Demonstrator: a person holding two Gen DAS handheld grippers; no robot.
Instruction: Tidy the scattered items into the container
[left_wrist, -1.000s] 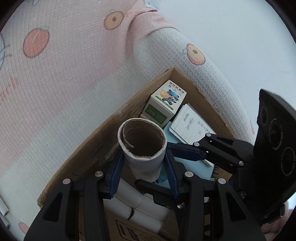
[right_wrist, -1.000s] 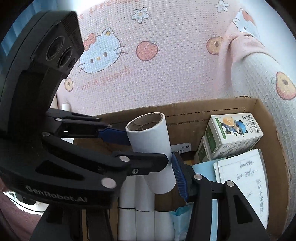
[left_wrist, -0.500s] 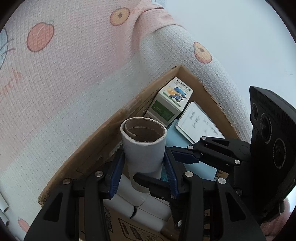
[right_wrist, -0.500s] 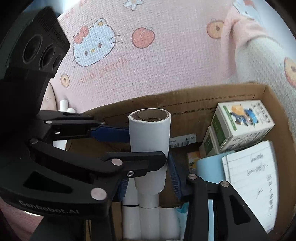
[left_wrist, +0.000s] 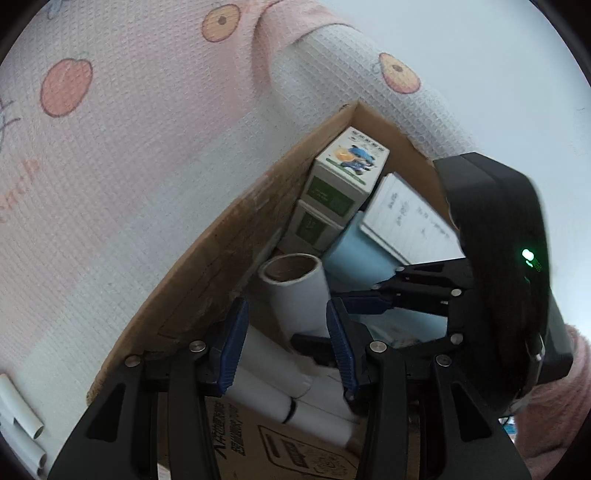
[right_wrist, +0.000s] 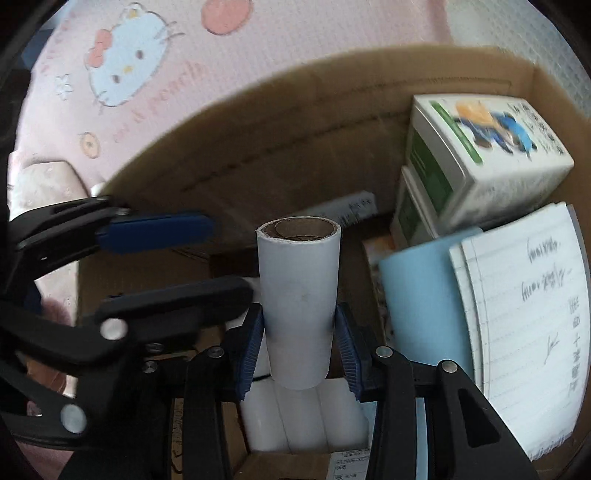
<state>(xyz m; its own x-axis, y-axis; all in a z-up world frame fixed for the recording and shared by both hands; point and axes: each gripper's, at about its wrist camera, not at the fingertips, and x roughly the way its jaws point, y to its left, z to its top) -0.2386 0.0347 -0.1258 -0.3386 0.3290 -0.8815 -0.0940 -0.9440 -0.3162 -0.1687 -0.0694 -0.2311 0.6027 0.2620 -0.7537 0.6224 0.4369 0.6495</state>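
A white cardboard tube (right_wrist: 299, 302) stands upright inside the brown cardboard box (right_wrist: 295, 122). My right gripper (right_wrist: 300, 343) is shut on the tube's lower part. My left gripper (left_wrist: 284, 343) is open, its blue pads apart on either side of the tube (left_wrist: 295, 291) and clear of it. It also shows in the right wrist view (right_wrist: 162, 258), open, to the left of the tube. Several white tubes (right_wrist: 303, 417) lie side by side in the box beneath the held one.
The box also holds two stacked green-and-white cartons (right_wrist: 480, 155), a blue sheet (right_wrist: 417, 295) and a lined notepad (right_wrist: 528, 314). The box sits on a pink patterned blanket (left_wrist: 110, 129). Loose white tubes (left_wrist: 18, 424) lie outside it at the lower left.
The tube has passed from my left gripper to my right. My left gripper has opened and drawn back; the tube has gone lower into the box.
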